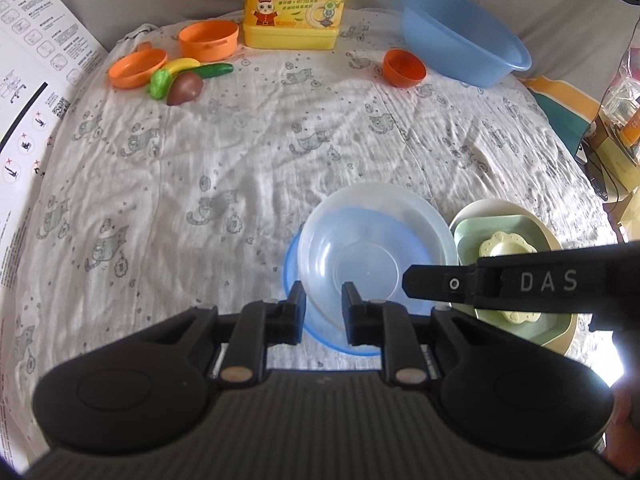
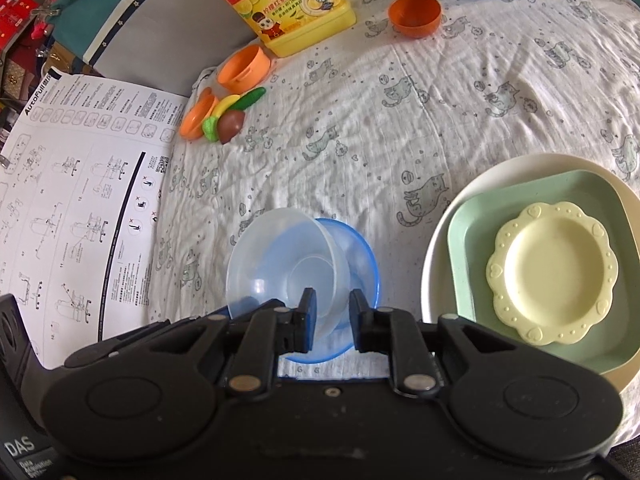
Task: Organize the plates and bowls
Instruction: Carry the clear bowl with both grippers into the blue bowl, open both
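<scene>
A clear plastic bowl [image 1: 372,240] [image 2: 276,248] rests tilted inside a smaller blue bowl [image 1: 289,268] [image 2: 366,264] on the cat-print cloth. My left gripper [image 1: 324,308] is shut on the clear bowl's near rim. My right gripper [image 2: 334,316] is shut on the same bowl's wall at the other side; in the left wrist view it [image 1: 412,282] reaches in from the right. To the right is a stack: a cream round plate [image 2: 444,232], a green square plate [image 2: 480,216] [image 1: 468,236] and a pale yellow scalloped plate [image 2: 556,264] [image 1: 508,240].
At the far edge stand a yellow detergent jug [image 1: 294,4], a large blue basin [image 1: 460,36] and a small orange bowl [image 1: 404,66]. Toy food and orange toy pots [image 1: 176,76] lie at the far left. A printed instruction sheet [image 2: 80,200] covers the left side.
</scene>
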A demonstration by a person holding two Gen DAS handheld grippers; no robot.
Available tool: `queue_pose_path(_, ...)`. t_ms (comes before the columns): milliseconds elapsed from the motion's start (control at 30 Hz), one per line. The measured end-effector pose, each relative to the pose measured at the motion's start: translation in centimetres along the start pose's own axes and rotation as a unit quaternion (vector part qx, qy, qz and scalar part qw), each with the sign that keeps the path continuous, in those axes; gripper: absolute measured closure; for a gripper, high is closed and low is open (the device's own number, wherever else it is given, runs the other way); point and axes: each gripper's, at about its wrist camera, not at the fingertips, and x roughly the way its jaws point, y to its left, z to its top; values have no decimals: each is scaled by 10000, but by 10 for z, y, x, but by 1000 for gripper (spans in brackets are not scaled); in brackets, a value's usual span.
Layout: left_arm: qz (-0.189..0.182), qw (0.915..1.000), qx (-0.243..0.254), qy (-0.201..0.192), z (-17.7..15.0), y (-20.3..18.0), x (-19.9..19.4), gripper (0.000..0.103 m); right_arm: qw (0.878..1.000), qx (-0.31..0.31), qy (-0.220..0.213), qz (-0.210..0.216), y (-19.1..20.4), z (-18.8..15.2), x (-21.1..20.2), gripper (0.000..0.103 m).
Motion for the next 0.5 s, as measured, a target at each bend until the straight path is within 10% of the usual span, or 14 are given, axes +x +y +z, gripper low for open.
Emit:
queue_pose_path(100,-11,10000,-22,-10,0,1,0,81,10000,-52,2,-12,1,1,1,73)
queue_pose_path(233,165,9995,-76,-240,0,4,-6,28,9993,-270,-237,-97,8,2,-6,37)
queue_pose_path(500,321,9983,-287,-399,2,20,-10,4,9972,-498,-504,-248,10,4,-11,5)
